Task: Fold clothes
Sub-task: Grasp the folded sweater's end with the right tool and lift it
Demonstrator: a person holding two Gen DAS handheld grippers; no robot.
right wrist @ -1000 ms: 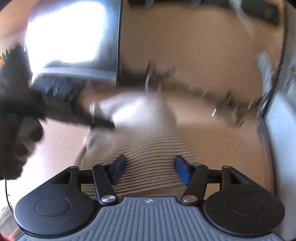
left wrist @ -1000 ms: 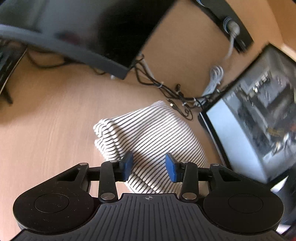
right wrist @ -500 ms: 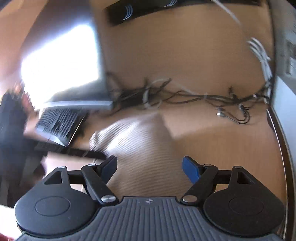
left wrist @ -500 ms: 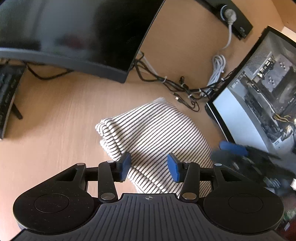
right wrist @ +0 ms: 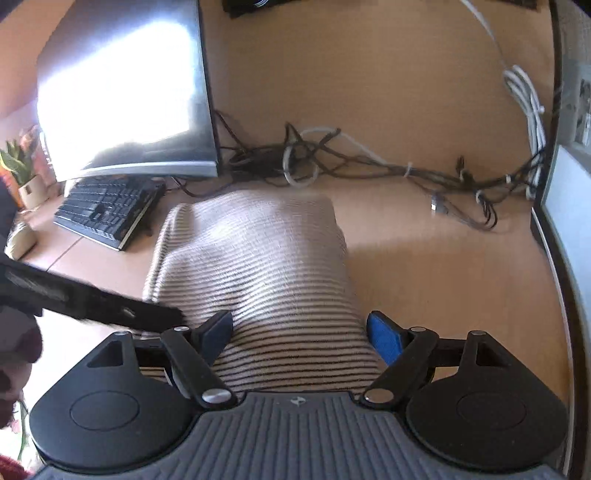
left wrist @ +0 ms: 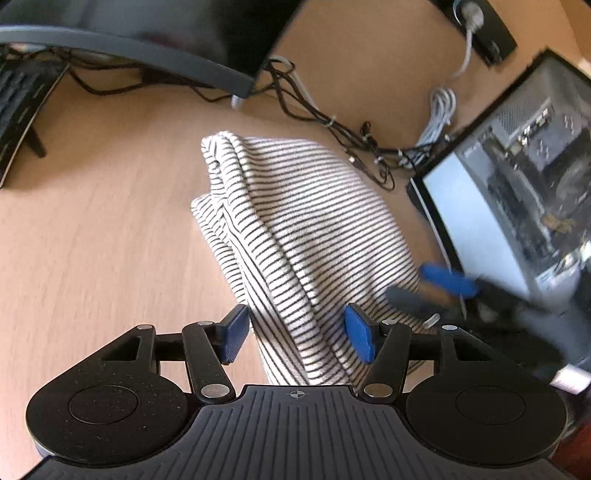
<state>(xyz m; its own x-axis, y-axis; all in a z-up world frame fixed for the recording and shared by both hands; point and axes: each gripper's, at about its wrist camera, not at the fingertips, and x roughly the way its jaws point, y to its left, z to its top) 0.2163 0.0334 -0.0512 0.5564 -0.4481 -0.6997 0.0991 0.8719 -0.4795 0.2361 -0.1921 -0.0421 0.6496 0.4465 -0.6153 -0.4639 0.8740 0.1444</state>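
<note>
A folded white garment with thin black stripes [left wrist: 303,229] lies on the wooden desk [left wrist: 92,240]. My left gripper [left wrist: 297,336] is open, its blue pads standing on either side of the garment's near edge. My right gripper [right wrist: 301,338] is open above the garment's near end [right wrist: 258,266]. The right gripper also shows blurred at the garment's right edge in the left wrist view [left wrist: 443,288]. The left gripper shows as a dark bar at the garment's left edge in the right wrist view [right wrist: 92,299].
A dark monitor [left wrist: 147,33] stands at the back, with a keyboard [right wrist: 107,210] to its left. Tangled cables [right wrist: 369,162] run along the back. A computer case [left wrist: 517,192] stands close to the garment's right side.
Both grippers have opened wider. The left gripper moved closer over the garment's near edge. The right gripper swung down toward the garment's right side.
</note>
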